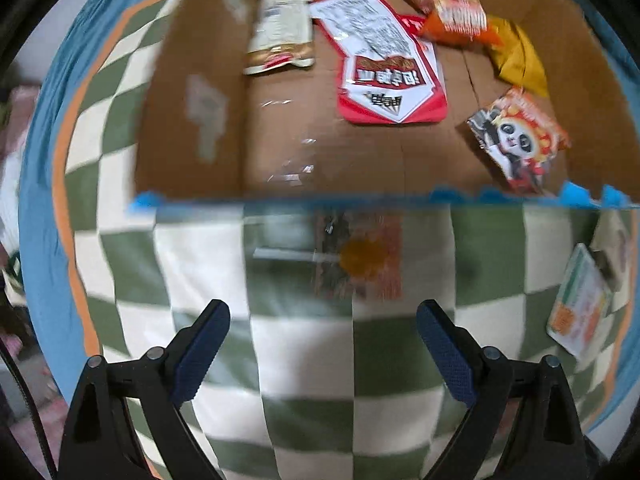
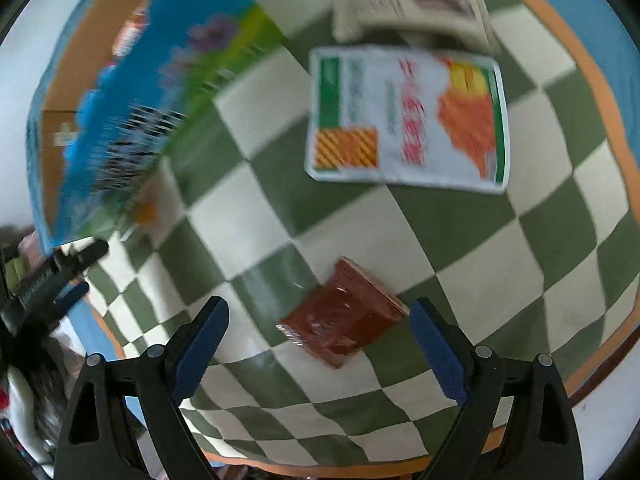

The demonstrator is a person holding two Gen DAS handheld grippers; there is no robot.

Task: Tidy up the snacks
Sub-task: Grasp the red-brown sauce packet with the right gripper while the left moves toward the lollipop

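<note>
An open cardboard box [image 1: 192, 120] lies ahead in the left wrist view and holds several snack packets, among them a red-and-white pouch [image 1: 384, 64] and a panda-print packet [image 1: 520, 140]. In front of the box, an orange lollipop [image 1: 360, 258] rests on a reddish packet [image 1: 384, 260] on the checkered cloth. My left gripper [image 1: 322, 344] hovers open just short of it, empty. In the right wrist view my right gripper [image 2: 320, 340] stands open around a dark red packet [image 2: 344, 324] without touching it. Beyond lie a white-and-orange packet [image 2: 408, 116] and a beige packet [image 2: 412, 4].
The green-and-white checkered cloth [image 2: 248, 232] has an orange border and covers a blue surface [image 1: 36, 200]. The box's printed blue outer wall [image 2: 160, 92] rises at the right view's left. The other gripper's black fingers [image 2: 60, 272] show at the left edge. A white-and-orange packet [image 1: 580, 304] lies at right.
</note>
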